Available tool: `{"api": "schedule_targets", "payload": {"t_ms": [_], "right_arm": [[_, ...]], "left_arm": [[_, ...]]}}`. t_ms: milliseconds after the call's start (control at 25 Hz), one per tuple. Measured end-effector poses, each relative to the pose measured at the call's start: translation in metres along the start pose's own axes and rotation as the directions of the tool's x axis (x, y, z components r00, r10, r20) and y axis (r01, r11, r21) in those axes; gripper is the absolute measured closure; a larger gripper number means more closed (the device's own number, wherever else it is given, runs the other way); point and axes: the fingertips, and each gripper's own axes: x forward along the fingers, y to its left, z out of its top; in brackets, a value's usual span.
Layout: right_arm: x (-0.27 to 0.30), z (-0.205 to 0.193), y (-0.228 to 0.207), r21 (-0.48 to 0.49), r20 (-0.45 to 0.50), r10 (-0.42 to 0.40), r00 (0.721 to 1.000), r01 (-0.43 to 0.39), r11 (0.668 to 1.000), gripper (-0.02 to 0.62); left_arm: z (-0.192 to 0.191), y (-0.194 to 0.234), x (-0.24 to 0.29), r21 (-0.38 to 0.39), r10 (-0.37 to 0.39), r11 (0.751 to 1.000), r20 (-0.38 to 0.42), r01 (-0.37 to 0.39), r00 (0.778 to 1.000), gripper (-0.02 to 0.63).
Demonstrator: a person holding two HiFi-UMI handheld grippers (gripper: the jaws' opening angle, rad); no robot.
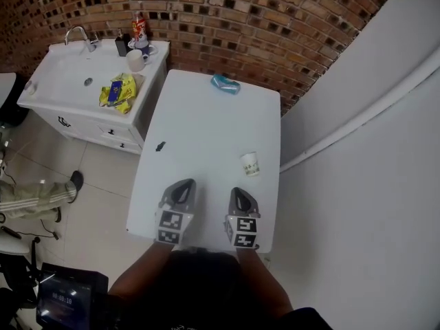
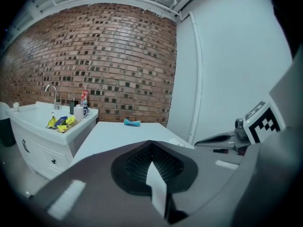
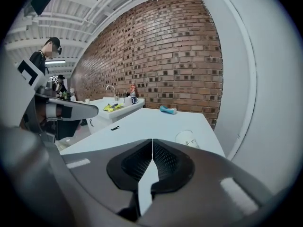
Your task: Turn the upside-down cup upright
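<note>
A white paper cup (image 1: 250, 163) with green print stands on the white table (image 1: 206, 129) near its right edge. In the right gripper view the cup (image 3: 188, 138) shows just past the jaws, to their right. Whether it stands rim up or rim down I cannot tell. My left gripper (image 1: 184, 186) and right gripper (image 1: 237, 196) hover side by side over the table's near end, both pointing away from me. The cup is ahead of the right gripper, slightly to its right. The left gripper (image 2: 151, 143) and right gripper (image 3: 152, 141) are both shut with nothing between the jaws.
A blue crumpled object (image 1: 225, 83) lies at the table's far end and a small black item (image 1: 160, 146) near its left edge. A white sink cabinet (image 1: 51, 88) with a mug (image 1: 135, 60) and a yellow packet (image 1: 118, 91) stands at the left. White wall borders the right.
</note>
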Motion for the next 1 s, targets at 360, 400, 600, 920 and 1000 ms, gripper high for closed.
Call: {"api": "schedule_targets", "payload": {"t_ms": [360, 400, 600, 920, 1000], "right_arm": [[0.02, 0.0, -0.019, -0.034, -0.061, 0.039, 0.997, -0.041, 0.999, 0.548], [0.022, 0.001, -0.02, -0.045, -0.069, 0.036, 0.997, -0.04, 0.998, 0.537], [0.039, 0.008, -0.026, -0.087, -0.14, 0.024, 0.99, -0.037, 0.996, 0.433], [0.064, -0.008, -0.031, -0.191, -0.279, 0.005, 0.96, -0.061, 0.98, 0.327], [0.072, -0.009, -0.031, -0.207, -0.332, 0.017, 0.943, -0.09, 0.974, 0.3]], "left_arm": [[-0.015, -0.01, 0.008, -0.006, 0.022, 1.0, -0.027, -0.023, 0.999, 0.612], [-0.016, -0.01, 0.009, -0.006, 0.025, 1.0, -0.031, -0.025, 0.999, 0.612], [-0.017, -0.012, 0.014, -0.011, 0.026, 1.0, -0.046, -0.027, 0.999, 0.612], [-0.024, -0.012, 0.016, -0.01, 0.042, 0.999, -0.065, -0.043, 0.997, 0.612], [-0.025, -0.01, 0.016, -0.017, 0.046, 0.999, -0.072, -0.048, 0.996, 0.612]]}}
